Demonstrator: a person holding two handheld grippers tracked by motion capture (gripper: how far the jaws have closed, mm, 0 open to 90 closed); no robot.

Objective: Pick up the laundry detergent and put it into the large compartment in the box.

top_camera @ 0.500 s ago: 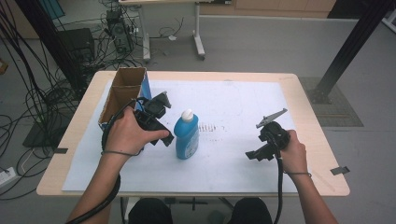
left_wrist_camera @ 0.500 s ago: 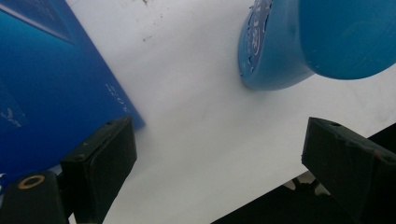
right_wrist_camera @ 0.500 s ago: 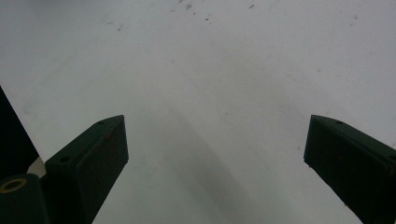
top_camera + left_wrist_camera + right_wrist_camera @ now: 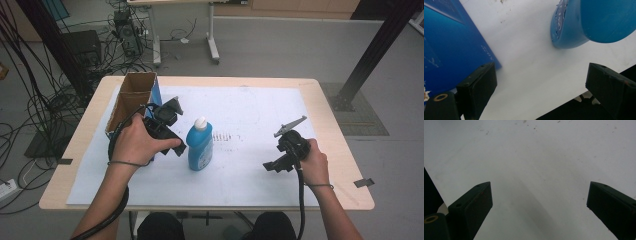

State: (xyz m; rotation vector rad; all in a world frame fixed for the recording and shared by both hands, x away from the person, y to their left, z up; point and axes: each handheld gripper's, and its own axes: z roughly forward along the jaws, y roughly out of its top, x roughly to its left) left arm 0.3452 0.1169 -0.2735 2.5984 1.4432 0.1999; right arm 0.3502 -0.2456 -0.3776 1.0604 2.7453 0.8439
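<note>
While both grippers' jaws stood open and empty, we saw a white-sheeted worktop on grey floor, cables at nine o'clock.

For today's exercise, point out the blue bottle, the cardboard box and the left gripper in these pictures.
blue bottle (image 4: pixel 200 146): high view, on the middle of its blue body.
cardboard box (image 4: pixel 131 98): high view, on its brown inner wall.
left gripper (image 4: pixel 541 87): left gripper view, midway between its open fingertips.

soft even light, blurred close-ups, faint shadows
</note>
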